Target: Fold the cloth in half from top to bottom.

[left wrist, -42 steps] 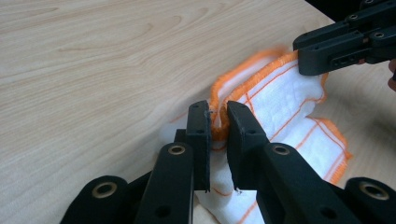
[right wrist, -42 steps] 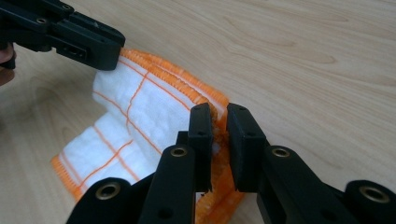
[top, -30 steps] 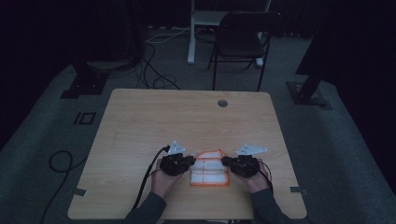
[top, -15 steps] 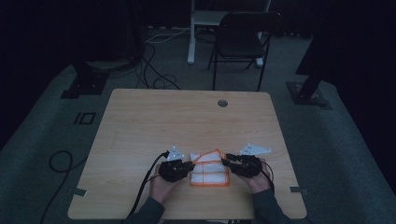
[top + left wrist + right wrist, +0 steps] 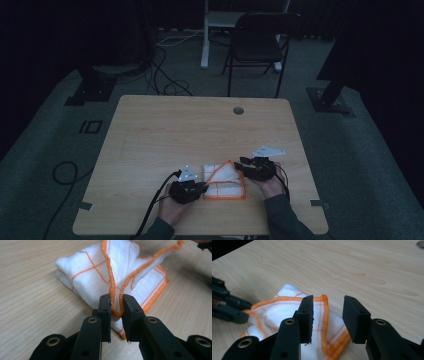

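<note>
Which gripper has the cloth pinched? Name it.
The left gripper: its jaws are closed on the orange hem of the white cloth. The right gripper stands open over the cloth's corner, gripping nothing.

High view looks fwd and down from above the person's side, far off, over the whole table (image 5: 200, 130), while left gripper view and right gripper view sit low and close along their jaws, from opposite sides, both sharing the white-orange cloth (image 5: 100, 275) (image 5: 287, 312) (image 5: 225, 181).
</note>
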Available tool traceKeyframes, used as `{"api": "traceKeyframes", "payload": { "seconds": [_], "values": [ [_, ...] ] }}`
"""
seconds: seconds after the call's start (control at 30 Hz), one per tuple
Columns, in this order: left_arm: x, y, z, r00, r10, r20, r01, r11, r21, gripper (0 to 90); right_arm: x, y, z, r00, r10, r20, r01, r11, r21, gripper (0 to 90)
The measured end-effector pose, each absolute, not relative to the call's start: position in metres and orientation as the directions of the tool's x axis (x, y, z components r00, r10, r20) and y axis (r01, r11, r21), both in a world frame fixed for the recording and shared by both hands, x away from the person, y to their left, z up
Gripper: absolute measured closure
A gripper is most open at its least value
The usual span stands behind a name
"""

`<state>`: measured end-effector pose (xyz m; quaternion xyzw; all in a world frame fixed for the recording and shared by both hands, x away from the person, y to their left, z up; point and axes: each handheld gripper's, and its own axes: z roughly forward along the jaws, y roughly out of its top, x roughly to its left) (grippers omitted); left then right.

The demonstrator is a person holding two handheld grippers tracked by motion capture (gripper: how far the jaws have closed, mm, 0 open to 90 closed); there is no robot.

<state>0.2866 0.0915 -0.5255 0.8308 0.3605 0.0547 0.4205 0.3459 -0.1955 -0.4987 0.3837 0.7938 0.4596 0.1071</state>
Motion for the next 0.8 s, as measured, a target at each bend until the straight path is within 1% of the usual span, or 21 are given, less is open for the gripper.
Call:
{"api": "traceKeyframes", "payload": {
  "seconds": [0.2,0.37,0.4,0.43,0.47,0.5,0.53,0.6,0.8],
  "values": [
    [0.285,0.091,-0.527,0.738,0.641,-0.211,0.551,-0.393,0.736,78.6,0.364,-0.176,-0.504,-0.706,0.671,0.225,0.535,0.297,0.791,54.7],
    [0.282,0.092,-0.528,0.741,0.638,-0.211,0.551,-0.396,0.735,78.4,0.377,-0.171,-0.510,-0.702,0.660,0.268,0.570,0.295,0.767,55.5],
    [0.281,0.093,-0.528,0.740,0.636,-0.217,0.554,-0.395,0.733,78.4,0.379,-0.172,-0.512,-0.703,0.651,0.286,0.580,0.292,0.760,60.7],
    [0.281,0.093,-0.528,0.742,0.635,-0.216,0.553,-0.396,0.733,78.2,0.379,-0.172,-0.513,-0.716,0.625,0.312,0.587,0.296,0.753,75.1],
    [0.281,0.094,-0.528,0.742,0.635,-0.214,0.550,-0.395,0.736,77.7,0.377,-0.172,-0.513,-0.721,0.623,0.304,0.580,0.303,0.756,80.7],
    [0.280,0.095,-0.527,0.742,0.635,-0.215,0.549,-0.390,0.740,76.6,0.375,-0.172,-0.511,-0.726,0.624,0.289,0.570,0.312,0.760,84.3],
    [0.280,0.096,-0.525,0.741,0.636,-0.216,0.547,-0.384,0.744,76.3,0.372,-0.173,-0.510,-0.730,0.622,0.284,0.563,0.311,0.766,86.3],
    [0.279,0.099,-0.521,0.738,0.640,-0.215,0.543,-0.372,0.753,76.1,0.370,-0.174,-0.508,-0.733,0.620,0.280,0.557,0.310,0.770,86.9],
    [0.284,0.106,-0.509,0.729,0.653,-0.203,0.527,-0.346,0.776,73.7,0.354,-0.188,-0.496,-0.747,0.613,0.258,0.522,0.301,0.798,87.0]
  ]
}}
